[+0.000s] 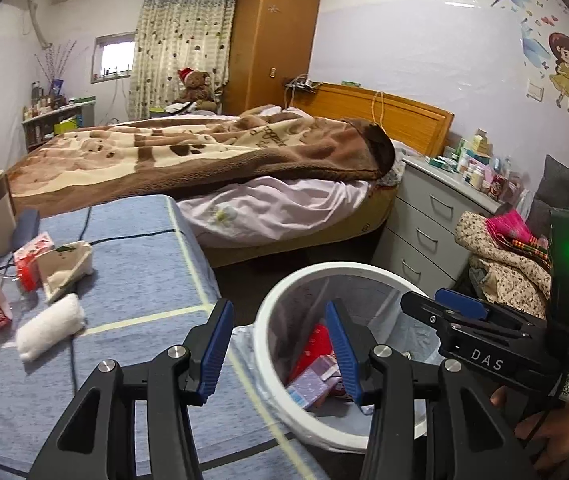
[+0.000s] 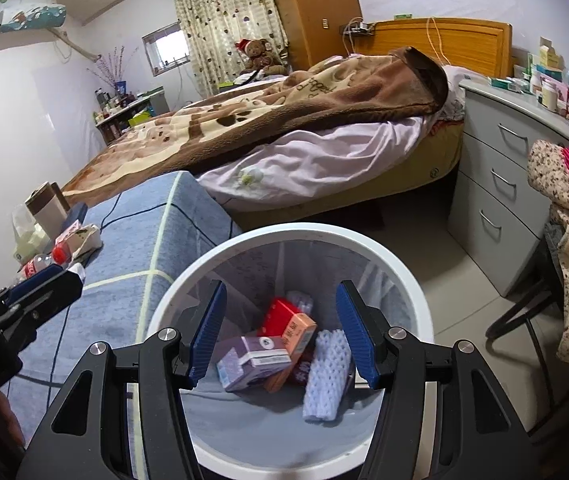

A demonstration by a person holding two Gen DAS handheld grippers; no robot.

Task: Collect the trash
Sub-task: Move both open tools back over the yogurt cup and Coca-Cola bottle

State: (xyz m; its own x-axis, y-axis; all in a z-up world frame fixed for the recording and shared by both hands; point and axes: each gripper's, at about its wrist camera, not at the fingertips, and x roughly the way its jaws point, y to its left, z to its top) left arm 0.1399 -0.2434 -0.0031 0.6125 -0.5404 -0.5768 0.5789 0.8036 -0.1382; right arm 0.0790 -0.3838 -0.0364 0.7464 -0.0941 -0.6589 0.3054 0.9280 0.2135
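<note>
Two hand-held tools, both matt black plastic. Left tool (image 1: 280,346): forked arms with triangular cut-outs, silver round-headed screws at the pivots, ribbed blue pads (image 1: 215,346) on the inner finger faces. Right tool (image 2: 282,330): same build, same blue ribbed pads (image 2: 358,334). Seen from the left one, white "DAS" lettering on its side, a QR label behind, a green lamp glowing above. Hand (image 1: 546,430) on the grip.

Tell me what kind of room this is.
A bedroom in a home: a bed with a brown blanket, a wooden wardrobe, and a grey drawer chest crowded with boxes and bottles.
</note>
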